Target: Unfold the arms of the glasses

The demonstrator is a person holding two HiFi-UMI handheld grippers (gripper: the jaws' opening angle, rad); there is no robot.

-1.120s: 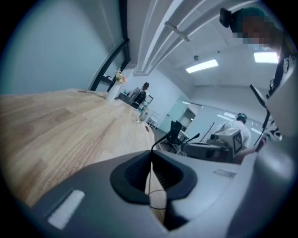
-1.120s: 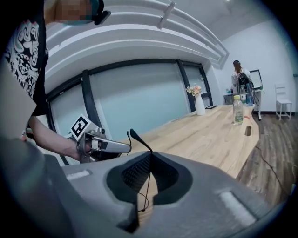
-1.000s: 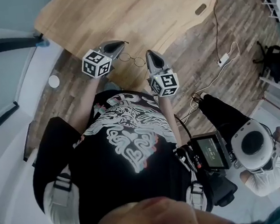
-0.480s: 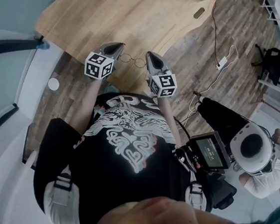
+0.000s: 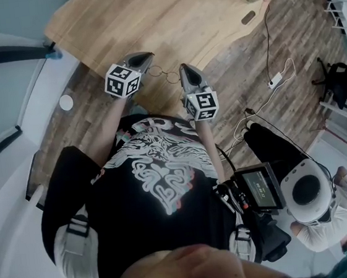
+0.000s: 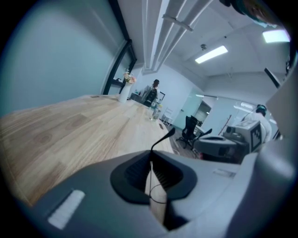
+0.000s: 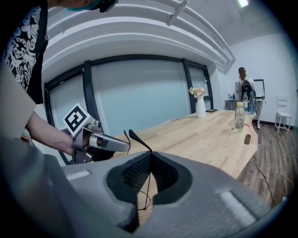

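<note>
No legible text, brand or number was found. Cubes on the left gripper (image 5: 146, 58) and right gripper (image 5: 186, 71) bore only square coded markers; shirt (image 5: 158, 168) print and screen (image 5: 261, 187) were unreadable.

Glasses (image 5: 165, 75) too thin in head view to tell arm positions; mostly hidden behind jaws in both gripper views. Far items (image 5: 248, 16) too small to identify.

Thin wire glasses (image 5: 164, 74), round lenses, dark arm tips, held aloft.
</note>
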